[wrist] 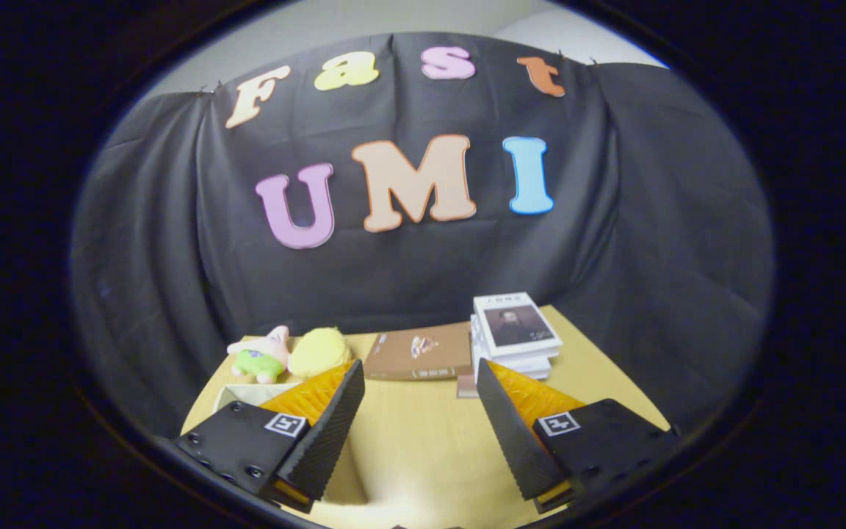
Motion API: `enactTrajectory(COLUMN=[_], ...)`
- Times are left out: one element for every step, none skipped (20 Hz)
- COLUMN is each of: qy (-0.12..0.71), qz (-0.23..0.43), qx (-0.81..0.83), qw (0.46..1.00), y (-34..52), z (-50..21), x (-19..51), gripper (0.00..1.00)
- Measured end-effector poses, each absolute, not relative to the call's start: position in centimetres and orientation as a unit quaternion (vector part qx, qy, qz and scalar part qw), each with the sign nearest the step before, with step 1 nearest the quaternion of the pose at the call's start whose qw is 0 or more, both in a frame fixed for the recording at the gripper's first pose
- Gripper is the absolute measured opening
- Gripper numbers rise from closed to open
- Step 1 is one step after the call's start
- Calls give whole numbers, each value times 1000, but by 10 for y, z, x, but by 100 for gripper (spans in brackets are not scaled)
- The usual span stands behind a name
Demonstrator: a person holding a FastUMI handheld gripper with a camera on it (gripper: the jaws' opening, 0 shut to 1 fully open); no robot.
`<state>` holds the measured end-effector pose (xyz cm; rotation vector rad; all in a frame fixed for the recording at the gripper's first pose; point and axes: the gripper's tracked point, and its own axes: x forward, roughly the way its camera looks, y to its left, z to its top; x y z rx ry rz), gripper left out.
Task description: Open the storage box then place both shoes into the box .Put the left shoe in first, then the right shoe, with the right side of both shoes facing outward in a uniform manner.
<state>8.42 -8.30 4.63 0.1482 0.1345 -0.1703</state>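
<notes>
Table (423, 441) before the cloth wall, plush toys (287, 354) rear left, flat book (418, 353) centre, book stack (515, 334) right

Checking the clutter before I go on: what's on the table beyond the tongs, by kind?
Plush toys: 2, one pink and green, one yellow
Brown book lying flat: 1
Stack of books: 1
Total: 4
The tongs are open over the bare table.

Wooden surface (423, 433) bearing two plush toys (287, 354), a brown book (419, 353), and a stack of books (515, 334).
</notes>
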Motion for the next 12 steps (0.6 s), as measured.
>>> enactTrajectory(qy=[51, 36, 23, 11, -3, -15, -25, -33, -40, -44, -48, -51], qz=[-90, -96, -101, -103, -102, -100, -102, -106, -109, -110, -108, -105], qx=[65, 57, 52, 51, 51, 49, 47, 47, 50, 55, 60, 65], qw=[993, 993, 993, 993, 993, 994, 993, 993, 992, 991, 991, 991], y=[-93, -101, -110, -115, -118, -118, -122, -128, -136, -140, -141, -143], z=[50, 52, 52, 53, 54, 56, 57, 57, 55, 53, 50, 47], x=[83, 81, 83, 83, 82, 81, 78, 74, 69, 65, 63, 61], gripper=[98, 98, 98, 98, 98, 98, 98, 98, 98, 98, 98, 98])
